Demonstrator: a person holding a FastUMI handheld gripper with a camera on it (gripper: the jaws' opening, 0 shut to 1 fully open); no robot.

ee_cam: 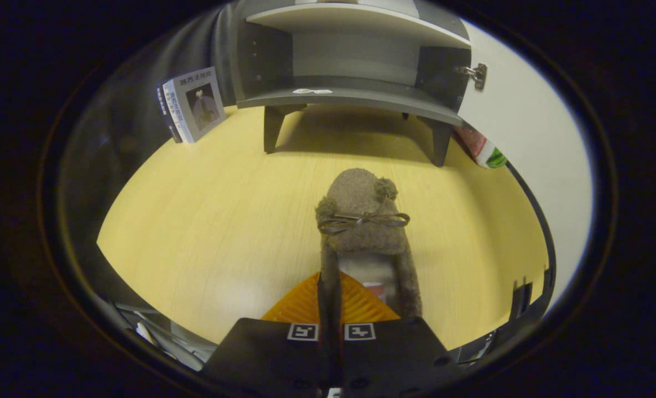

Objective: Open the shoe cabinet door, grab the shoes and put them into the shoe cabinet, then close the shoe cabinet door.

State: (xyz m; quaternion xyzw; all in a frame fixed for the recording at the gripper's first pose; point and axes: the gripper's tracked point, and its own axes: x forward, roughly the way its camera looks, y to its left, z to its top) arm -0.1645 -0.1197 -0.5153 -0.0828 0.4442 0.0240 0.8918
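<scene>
The tool [331,301] is clamped on the left collar wall of the shoe [364,221], holding it toe-forward over the surface [206,221], aligned with the open shoe cabinet [350,94] for insertion.

Brown fuzzy shoe [363,221], darker brown bow; beyond shoe, grey cabinet [350,66] with white door [527,121]; pale yellow wood-grain tabletop [212,221].
</scene>
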